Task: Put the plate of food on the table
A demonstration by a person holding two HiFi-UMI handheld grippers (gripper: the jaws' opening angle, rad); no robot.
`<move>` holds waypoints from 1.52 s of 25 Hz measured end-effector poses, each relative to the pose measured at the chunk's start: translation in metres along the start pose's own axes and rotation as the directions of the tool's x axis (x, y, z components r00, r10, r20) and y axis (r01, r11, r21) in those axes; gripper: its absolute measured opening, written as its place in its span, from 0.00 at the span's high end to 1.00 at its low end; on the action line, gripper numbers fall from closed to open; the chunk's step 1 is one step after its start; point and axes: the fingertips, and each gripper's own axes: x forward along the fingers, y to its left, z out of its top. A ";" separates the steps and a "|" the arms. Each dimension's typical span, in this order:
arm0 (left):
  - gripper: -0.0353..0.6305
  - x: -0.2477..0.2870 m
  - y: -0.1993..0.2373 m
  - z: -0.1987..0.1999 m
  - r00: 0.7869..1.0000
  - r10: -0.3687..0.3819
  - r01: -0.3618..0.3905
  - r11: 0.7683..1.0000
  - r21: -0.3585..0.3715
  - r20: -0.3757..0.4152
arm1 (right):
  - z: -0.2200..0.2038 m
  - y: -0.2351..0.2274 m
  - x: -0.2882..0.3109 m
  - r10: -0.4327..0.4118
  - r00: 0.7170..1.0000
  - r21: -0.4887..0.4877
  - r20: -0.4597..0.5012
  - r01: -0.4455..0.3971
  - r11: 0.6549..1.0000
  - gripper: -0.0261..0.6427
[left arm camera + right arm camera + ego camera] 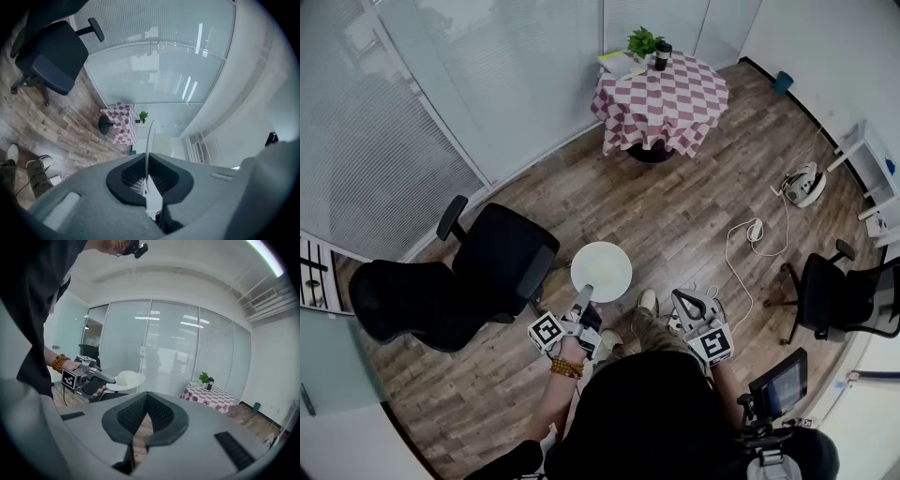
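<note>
Left gripper view: plate (149,140) rim between fingers (127,178)

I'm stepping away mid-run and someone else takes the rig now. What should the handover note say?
Left hand-held gripper: shut on the rim of the white plate, held roughly level above the wooden floor.
Right hand-held gripper: shut, empty.
Table with the checked cloth stands across the room; a plant and a cup sit at its far edge.
Done: plate is in the grip.
Left: walk over, set the plate on bare cloth, release.
</note>
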 end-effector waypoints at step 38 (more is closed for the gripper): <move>0.93 -0.010 0.005 -0.010 0.989 0.104 -0.109 0.993 0.037 0.108 | 0.009 -0.026 0.050 0.144 0.987 0.093 0.072 -0.150 0.984 0.94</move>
